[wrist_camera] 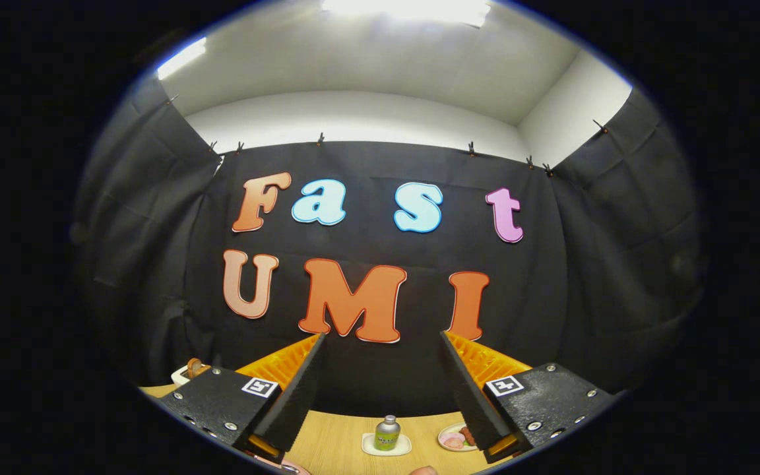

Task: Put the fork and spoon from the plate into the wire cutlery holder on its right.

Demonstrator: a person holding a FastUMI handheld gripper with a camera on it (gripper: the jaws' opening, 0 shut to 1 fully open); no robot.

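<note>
Wooden table (340, 439) | gripper (380, 343) jaws wide (nothing held) | small bottle (387, 433) on dish between them

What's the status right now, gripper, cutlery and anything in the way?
Gripper open, raised, holding nothing. Fork, spoon, holder: cannot tell from here. Small bottle on a white dish on the table between the fingers; food plate beside it.

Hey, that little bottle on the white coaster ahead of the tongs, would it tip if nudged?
Probably. The bottle looks tall and narrow, upright on a small coaster, so a high push may topple it. Its round body might then roll. The tongs stand open, touching nothing.
</note>
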